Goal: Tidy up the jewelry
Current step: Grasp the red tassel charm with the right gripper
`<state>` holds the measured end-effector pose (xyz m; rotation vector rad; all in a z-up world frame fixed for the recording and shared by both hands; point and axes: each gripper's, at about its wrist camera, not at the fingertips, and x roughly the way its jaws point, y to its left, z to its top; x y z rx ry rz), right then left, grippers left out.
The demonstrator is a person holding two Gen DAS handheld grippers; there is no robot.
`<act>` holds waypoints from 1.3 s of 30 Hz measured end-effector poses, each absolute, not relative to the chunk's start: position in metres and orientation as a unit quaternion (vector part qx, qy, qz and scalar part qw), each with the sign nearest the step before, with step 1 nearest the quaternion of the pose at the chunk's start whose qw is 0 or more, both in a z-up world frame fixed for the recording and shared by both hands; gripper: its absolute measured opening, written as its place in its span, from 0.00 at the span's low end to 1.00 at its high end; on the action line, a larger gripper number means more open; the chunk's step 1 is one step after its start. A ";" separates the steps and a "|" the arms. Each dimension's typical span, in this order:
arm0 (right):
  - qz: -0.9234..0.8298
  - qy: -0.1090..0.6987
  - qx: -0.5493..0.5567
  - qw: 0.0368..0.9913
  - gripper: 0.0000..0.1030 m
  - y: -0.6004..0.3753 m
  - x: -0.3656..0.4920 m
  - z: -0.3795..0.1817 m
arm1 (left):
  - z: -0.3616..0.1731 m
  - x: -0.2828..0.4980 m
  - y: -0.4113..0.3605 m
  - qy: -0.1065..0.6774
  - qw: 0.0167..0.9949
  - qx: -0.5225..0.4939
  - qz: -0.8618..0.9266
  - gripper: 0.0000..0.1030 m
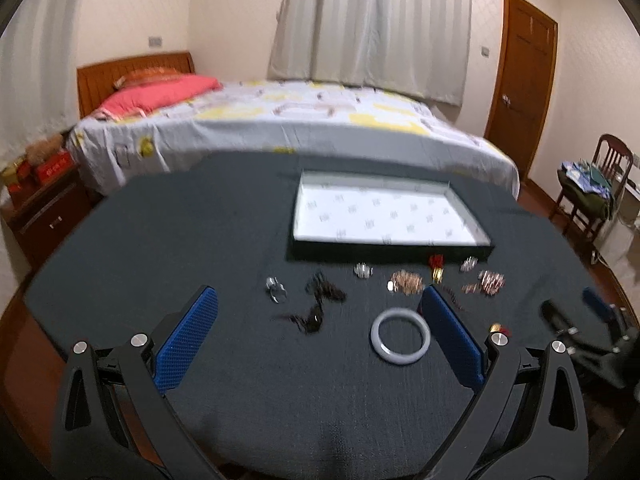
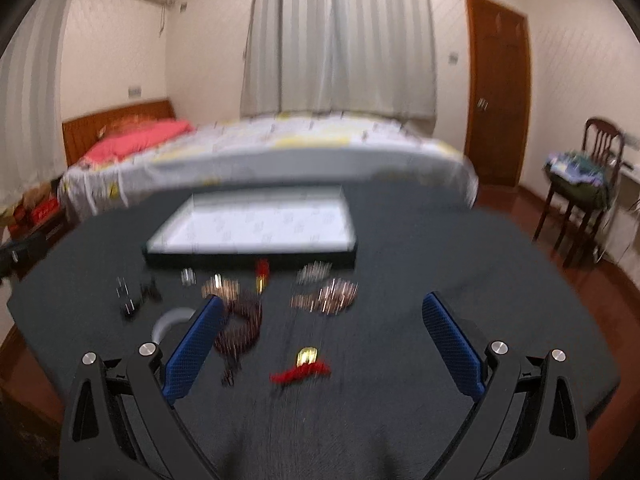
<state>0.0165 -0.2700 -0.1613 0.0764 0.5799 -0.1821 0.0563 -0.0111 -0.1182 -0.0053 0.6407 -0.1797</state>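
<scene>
The left claw [image 1: 320, 320] is hovering over the dark worktop [image 1: 160, 240] with its blue fingers [image 1: 188, 340] spread wide and nothing between them. A pale bangle [image 1: 400, 336] is lying flat just inside its right-hand finger, apart from it. Beyond the fingertips a dark necklace [image 1: 320, 304] is sprawling, with a silver ring [image 1: 276, 290] to its left and a coppery bracelet [image 1: 406, 282] near the right fingertip.

The right claw [image 2: 324, 320] is also standing spread and empty. A gold charm on a red cord [image 2: 306, 364] is lying between its fingers, nearer the camera than the tips. A dark beaded loop [image 2: 240, 328] is sitting just beside its left-hand finger, and a blurred pile of pinkish chains [image 2: 332, 298] is lying past the tips.

Farther back, a shallow tray [image 1: 390, 246] with a white patterned lining is resting on the worktop, holding nothing; the jewelry is all lying in front of it. Behind the worktop a bed [image 1: 280, 120] with a pink pillow is standing under pale curtains [image 1: 372, 20], with a wooden door [image 1: 520, 80] and a chair [image 1: 588, 200] to the right.
</scene>
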 end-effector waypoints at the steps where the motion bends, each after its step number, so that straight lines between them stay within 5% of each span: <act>1: -0.085 0.298 0.040 0.950 0.93 -0.269 0.022 -0.172 | -0.126 0.060 -0.012 0.324 0.942 -0.002 -0.090 0.96; 11: -0.074 0.359 0.053 0.929 0.91 -0.273 0.049 -0.214 | -0.174 0.091 -0.017 0.381 0.920 -0.006 -0.087 0.96; 15: -0.075 0.391 0.061 0.915 0.60 -0.279 0.059 -0.228 | -0.184 0.097 -0.020 0.394 0.914 -0.005 -0.091 0.96; 24: -0.075 0.390 0.045 0.917 0.48 -0.277 0.046 -0.228 | -0.192 0.102 -0.026 0.405 0.909 -0.006 -0.100 0.96; 31: -0.060 0.388 0.049 0.918 0.23 -0.279 0.045 -0.226 | -0.193 0.100 -0.030 0.407 0.908 -0.007 -0.101 0.96; 39: -0.058 0.385 0.066 0.919 0.16 -0.285 0.044 -0.223 | -0.193 0.098 -0.048 0.408 0.905 0.005 -0.121 0.96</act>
